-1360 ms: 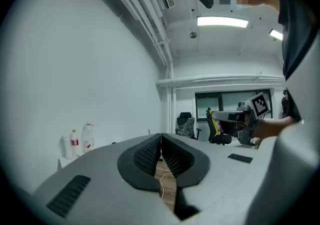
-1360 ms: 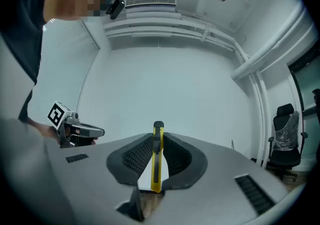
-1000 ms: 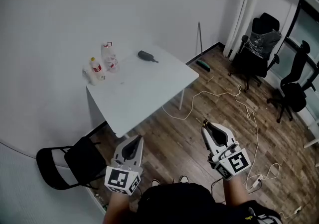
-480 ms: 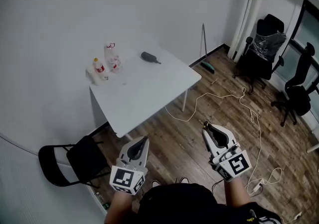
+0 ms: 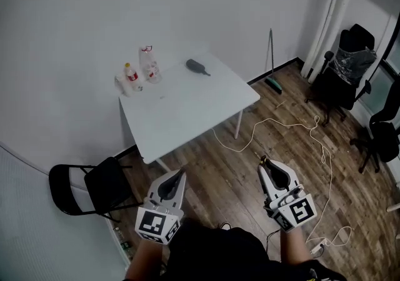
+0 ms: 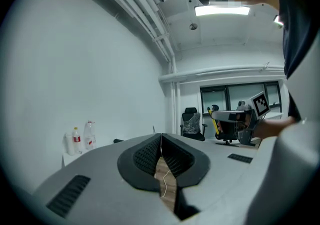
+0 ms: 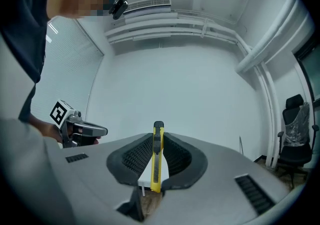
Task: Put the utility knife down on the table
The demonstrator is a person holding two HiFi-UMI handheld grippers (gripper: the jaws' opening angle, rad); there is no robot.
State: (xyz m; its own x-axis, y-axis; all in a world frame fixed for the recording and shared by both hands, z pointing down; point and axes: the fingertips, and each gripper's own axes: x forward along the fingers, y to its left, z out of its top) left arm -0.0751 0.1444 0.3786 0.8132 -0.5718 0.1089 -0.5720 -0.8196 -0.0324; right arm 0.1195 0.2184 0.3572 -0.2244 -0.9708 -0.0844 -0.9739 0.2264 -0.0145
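The room is plain, with white walls and a wooden floor (image 5: 231, 170); a white worktop (image 5: 187, 111) stands against the wall, well apart from the person.

The jaws of the right gripper (image 7: 158, 141) are pressed on a yellow utility knife (image 7: 157, 164); it stands upright between the pads, with its dark tip above them and its lower end below them. The knife is therefore in the air over the floor, and not on the worktop. The jaws of the left gripper (image 6: 161, 141) are brought together with nothing between them; only a strip of the floor shows through the gap lower down.

In the head view both grippers are held low and close to the person's body; both point roughly toward the worktop. At the far side of the worktop there are some bottles (image 5: 139, 69) in one corner and a dark object (image 5: 197, 66) near the far edge; the nearer part is bare. A black folding chair (image 5: 87, 189) stands beside the worktop at the left; black office chairs (image 5: 342, 64) stand near the window at the right.

The task seems to be in its early part. The knife is gripped, but nothing of the putting-down is done yet. What is left, by this judgement: to carry the right gripper to the worktop, to lower the knife onto the bare part, and to open the jaws so that it lies there.
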